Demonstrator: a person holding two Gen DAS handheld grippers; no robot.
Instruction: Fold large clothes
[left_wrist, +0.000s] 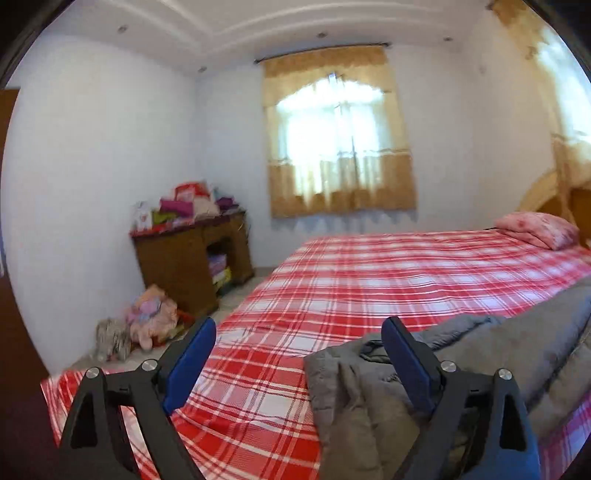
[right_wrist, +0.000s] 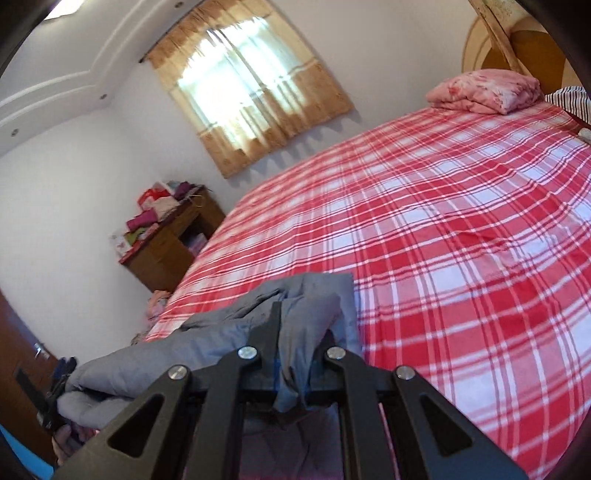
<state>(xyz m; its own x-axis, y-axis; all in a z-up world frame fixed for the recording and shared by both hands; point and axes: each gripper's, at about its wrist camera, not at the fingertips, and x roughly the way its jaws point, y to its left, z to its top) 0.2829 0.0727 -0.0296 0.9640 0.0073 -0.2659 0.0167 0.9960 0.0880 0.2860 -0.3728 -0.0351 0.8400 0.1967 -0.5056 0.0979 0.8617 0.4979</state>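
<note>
A grey padded garment (left_wrist: 461, 354) lies bunched at the near edge of the bed with a red and white plaid cover (left_wrist: 369, 273). My left gripper (left_wrist: 299, 354) is open, its blue pads wide apart; the right pad (left_wrist: 406, 365) rests against the garment's folds, the left pad over the plaid cover. In the right wrist view my right gripper (right_wrist: 295, 332) is shut on a fold of the grey garment (right_wrist: 236, 328), lifting it above the bed (right_wrist: 461, 229). The cloth hides the fingertips. The left gripper (right_wrist: 55, 391) shows at the far left beside the garment's other end.
A pink pillow (left_wrist: 539, 229) lies at the head of the bed by the wooden headboard. A brown wooden desk (left_wrist: 192, 258) piled with folded cloth stands in the corner, with stuffed toys (left_wrist: 147, 325) on the floor. A curtained window (left_wrist: 340, 140) is behind.
</note>
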